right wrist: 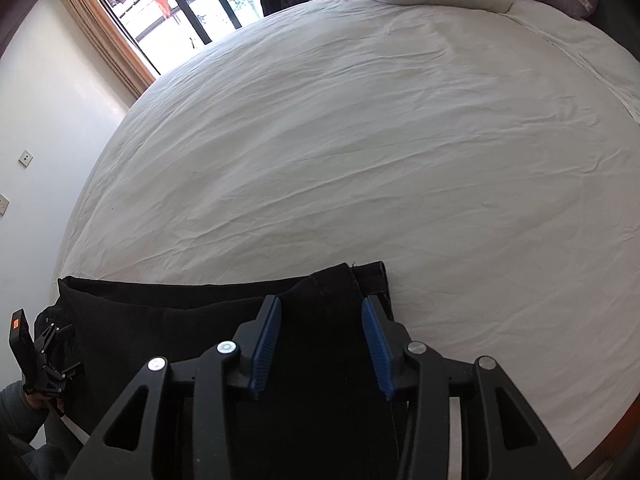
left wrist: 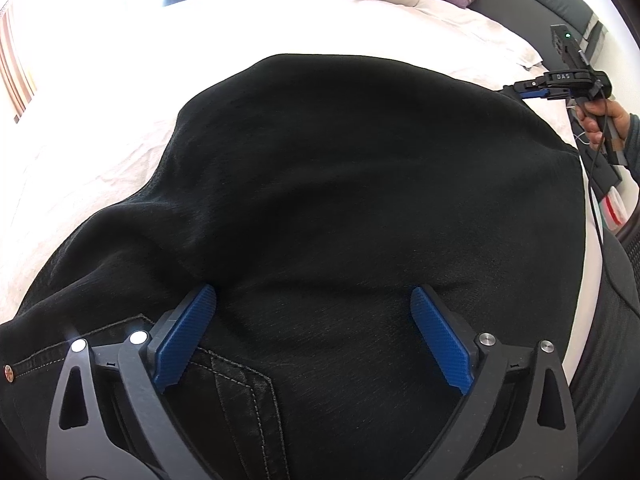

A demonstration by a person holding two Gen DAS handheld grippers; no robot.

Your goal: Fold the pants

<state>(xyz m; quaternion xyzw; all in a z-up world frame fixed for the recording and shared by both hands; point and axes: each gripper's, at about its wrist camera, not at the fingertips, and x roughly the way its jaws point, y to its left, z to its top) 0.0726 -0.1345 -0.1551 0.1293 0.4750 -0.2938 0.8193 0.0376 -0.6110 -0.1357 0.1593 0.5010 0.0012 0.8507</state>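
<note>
Left wrist view: black jeans lie spread on the white bed sheet, already doubled lengthwise by the look of it. The left gripper hovers at the waistband end, jaws wide open, holding nothing. Right wrist view: the right gripper stands over the opposite end, jaws likewise open, fabric between them but ungripped. Judged step: between folds. Next move calls for closing both jaws on matching edges.

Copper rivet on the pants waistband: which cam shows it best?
Left wrist. The copper rivet sits at the frame's left edge on the black pants, beside the stitched waistband. Right wrist shows only plain black fabric on the bed sheet; no rivet visible.
</note>
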